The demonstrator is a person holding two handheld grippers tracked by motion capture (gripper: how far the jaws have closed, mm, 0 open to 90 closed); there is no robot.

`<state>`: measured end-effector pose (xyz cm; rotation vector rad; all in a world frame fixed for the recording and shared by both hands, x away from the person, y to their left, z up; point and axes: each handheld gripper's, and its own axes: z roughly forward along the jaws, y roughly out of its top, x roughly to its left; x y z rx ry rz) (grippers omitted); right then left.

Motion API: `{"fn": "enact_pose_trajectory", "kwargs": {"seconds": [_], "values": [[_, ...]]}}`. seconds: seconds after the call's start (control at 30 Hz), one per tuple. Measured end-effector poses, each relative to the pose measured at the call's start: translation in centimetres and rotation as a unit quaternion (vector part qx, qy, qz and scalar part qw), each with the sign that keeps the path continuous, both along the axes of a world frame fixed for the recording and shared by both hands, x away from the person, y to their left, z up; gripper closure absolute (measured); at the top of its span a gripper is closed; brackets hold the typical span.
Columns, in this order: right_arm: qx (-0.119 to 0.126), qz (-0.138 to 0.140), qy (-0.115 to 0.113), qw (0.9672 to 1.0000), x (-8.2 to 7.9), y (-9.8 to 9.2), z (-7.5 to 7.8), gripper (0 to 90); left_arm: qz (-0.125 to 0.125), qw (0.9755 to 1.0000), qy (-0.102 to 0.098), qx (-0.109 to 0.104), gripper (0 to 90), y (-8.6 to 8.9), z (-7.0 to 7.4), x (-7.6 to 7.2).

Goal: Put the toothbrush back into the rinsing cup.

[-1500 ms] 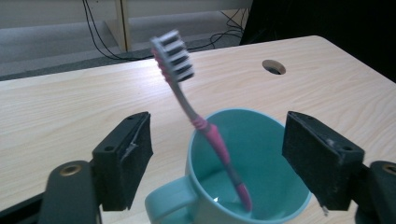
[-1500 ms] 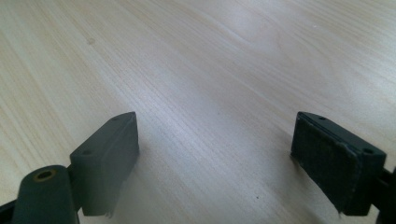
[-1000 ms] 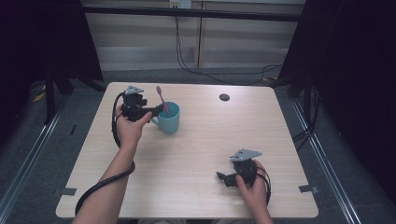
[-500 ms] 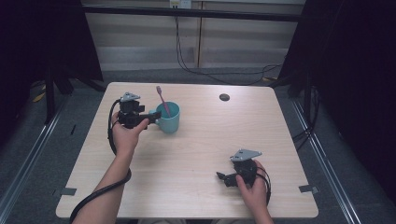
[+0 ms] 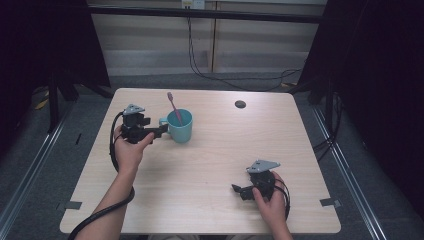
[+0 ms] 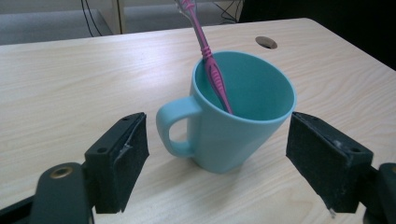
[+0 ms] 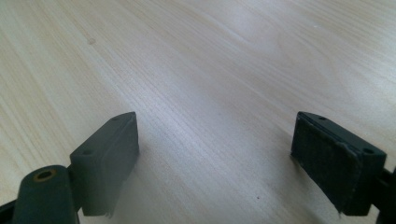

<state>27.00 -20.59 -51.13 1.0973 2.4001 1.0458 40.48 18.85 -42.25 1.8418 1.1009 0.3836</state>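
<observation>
A teal mug (image 5: 181, 126) stands upright at the table's left middle, a pink toothbrush (image 5: 173, 107) leaning in it. My left gripper (image 5: 161, 131) lies level just left of the mug, its tips by the handle (image 5: 163, 121). In the left gripper view the mug (image 6: 243, 126) and toothbrush (image 6: 211, 70) sit just ahead of the left gripper (image 6: 219, 140), whose jaws stand wide apart and touch nothing. My right gripper (image 5: 239, 190) rests near the front right edge. In the right gripper view the right gripper (image 7: 215, 154) is open over bare wood.
The light wooden table (image 5: 215, 165) has a round cable hole (image 5: 240, 104) at the back right, also seen as the hole (image 6: 266, 42) beyond the mug. Dark frame posts and floor cables (image 5: 235, 80) surround the table.
My left gripper has slid toward the person and sunk a little, now level with the mug's handle. The mug, the toothbrush and the right gripper have stayed put.
</observation>
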Motion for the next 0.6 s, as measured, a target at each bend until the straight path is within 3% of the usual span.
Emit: {"fn": "enact_pose_trajectory", "kwargs": {"seconds": [0.6], "values": [[0.0, 0.001, -0.001, 1.0, 0.0, 0.0, 0.0, 14.9, -0.001, 1.0, 0.006, -0.002, 20.5, 1.6, -1.7, -2.0]]}}
